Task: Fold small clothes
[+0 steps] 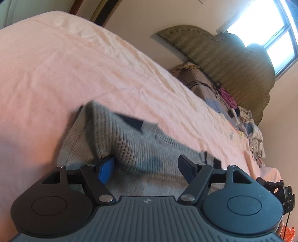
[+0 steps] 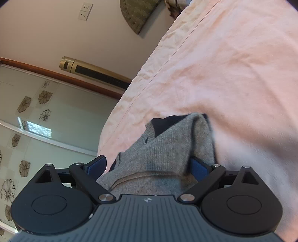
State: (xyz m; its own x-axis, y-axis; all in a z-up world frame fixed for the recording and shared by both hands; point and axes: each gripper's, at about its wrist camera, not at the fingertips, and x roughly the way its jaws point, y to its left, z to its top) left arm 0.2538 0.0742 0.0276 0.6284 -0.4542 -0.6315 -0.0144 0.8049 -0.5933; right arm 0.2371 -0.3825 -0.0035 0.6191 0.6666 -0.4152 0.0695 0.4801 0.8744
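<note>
Left wrist view: one left tool (image 1: pixel 147 167) is present, with two fingers (image 1: pixel 105 168) spread wide apart. One grey ribbed knit garment (image 1: pixel 130 141) with a dark collar patch lies on the pink bed sheet (image 1: pixel 74 65). A raised fold of the garment sits between the two fingers, close against the blue pad of the left-hand finger; the right-hand finger stands clear of the cloth. The pads do not press on it, so nothing is gripped. At the far end of the bed, one padded green headboard (image 1: pixel 223 59) stands against the wall, one heap of mixed clothes (image 1: pixel 247 128) lies below it, and one bright window (image 1: pixel 270 28) is beside it.

Right wrist view: one right tool (image 2: pixel 149 165) is present, its two blue-padded fingers (image 2: pixel 200 168) held very wide. The same single garment (image 2: pixel 167 152) lies on the bed sheet (image 2: pixel 223 65), bunched up between the fingers and running away from the tool. The cloth touches the right-hand pad; the left-hand pad is apart from it. No grip is made. Beyond the bed: one gold tower appliance (image 2: pixel 93 71), two wall sockets (image 2: pixel 84 11), and one flower-patterned wardrobe door (image 2: pixel 37 111).
</note>
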